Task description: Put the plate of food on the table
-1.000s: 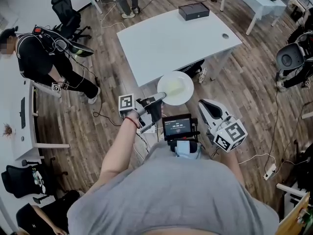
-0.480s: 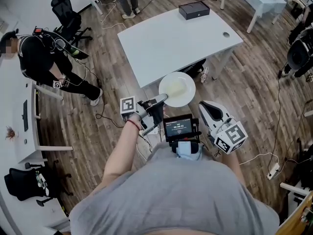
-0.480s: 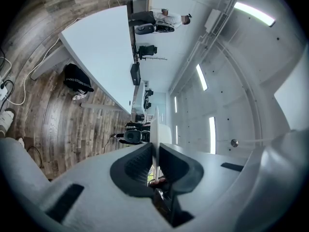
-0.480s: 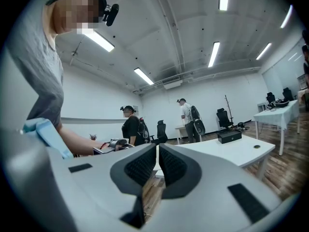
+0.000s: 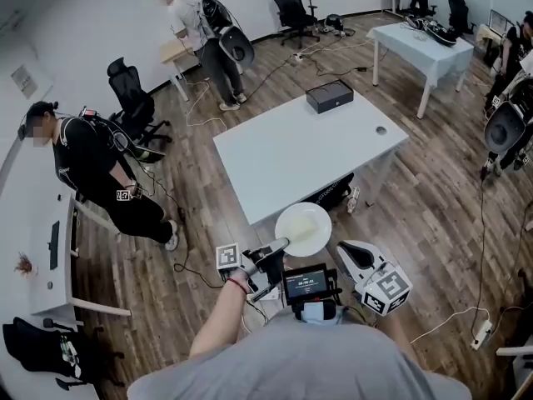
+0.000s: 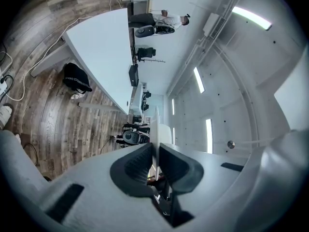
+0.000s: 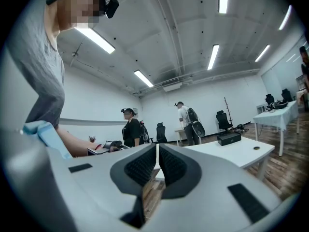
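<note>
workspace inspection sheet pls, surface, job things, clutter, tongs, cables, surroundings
surface: white table, top bare but for a black box at its far end.
job's things: white plate held in the air by the table's near edge, not set down; food too pale to make out.
clutter: black bag under the table.
grippers: left tongs shut on the plate's rim; right tongs shut, nothing between them.
cables: loose cables on the wood floor left of the table; power strip at right.
surroundings: person in black at left, another person farther off, office chair, second table.
</note>
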A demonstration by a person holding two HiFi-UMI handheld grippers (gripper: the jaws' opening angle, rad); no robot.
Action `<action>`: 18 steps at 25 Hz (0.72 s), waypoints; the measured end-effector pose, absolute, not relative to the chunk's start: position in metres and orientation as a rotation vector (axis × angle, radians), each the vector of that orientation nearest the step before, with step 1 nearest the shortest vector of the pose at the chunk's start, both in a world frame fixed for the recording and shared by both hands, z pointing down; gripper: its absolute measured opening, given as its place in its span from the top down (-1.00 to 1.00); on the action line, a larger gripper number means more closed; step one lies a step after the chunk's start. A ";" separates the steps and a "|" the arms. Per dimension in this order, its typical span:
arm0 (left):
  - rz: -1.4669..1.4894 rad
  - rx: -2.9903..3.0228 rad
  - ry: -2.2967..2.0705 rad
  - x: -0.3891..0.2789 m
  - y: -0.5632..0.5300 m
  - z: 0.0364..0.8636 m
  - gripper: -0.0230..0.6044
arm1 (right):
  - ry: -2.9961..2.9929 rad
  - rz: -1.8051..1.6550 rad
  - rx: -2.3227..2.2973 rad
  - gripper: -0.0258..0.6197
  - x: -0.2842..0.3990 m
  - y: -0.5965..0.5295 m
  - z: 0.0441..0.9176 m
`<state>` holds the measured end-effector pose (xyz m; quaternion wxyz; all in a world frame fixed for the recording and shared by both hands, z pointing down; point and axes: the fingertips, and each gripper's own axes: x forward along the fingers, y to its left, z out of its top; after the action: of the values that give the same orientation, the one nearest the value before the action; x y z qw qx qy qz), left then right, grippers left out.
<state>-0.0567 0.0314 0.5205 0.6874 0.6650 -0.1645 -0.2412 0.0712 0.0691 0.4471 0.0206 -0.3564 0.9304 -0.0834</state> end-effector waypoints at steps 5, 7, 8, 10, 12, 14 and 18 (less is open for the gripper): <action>-0.559 1.491 -0.373 -0.064 0.038 0.517 0.82 | 2.846 -0.248 -1.125 0.82 0.076 0.071 0.441; -0.556 1.489 -0.379 -0.067 0.041 0.516 0.82 | 2.850 -0.261 -1.132 0.82 0.073 0.072 0.444; -0.554 1.491 -0.380 -0.068 0.042 0.516 0.82 | 2.851 -0.269 -1.132 0.82 0.072 0.073 0.446; -0.556 1.493 -0.382 -0.069 0.042 0.516 0.82 | 2.850 -0.286 -1.127 0.82 0.071 0.072 0.448; -0.565 1.493 -0.383 -0.068 0.040 0.515 0.82 | 2.848 -0.298 -1.118 0.82 0.072 0.070 0.447; -0.573 1.487 -0.384 -0.067 0.040 0.512 0.82 | 2.848 -0.303 -1.106 0.82 0.071 0.070 0.445; -0.564 1.489 -0.399 -0.068 0.041 0.514 0.82 | 2.852 -0.300 -1.086 0.82 0.069 0.073 0.443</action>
<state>-0.0682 0.0410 0.5139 0.6818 0.6636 -0.1779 -0.2513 0.0694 0.0731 0.4431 0.0374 -0.3538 0.9294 -0.0977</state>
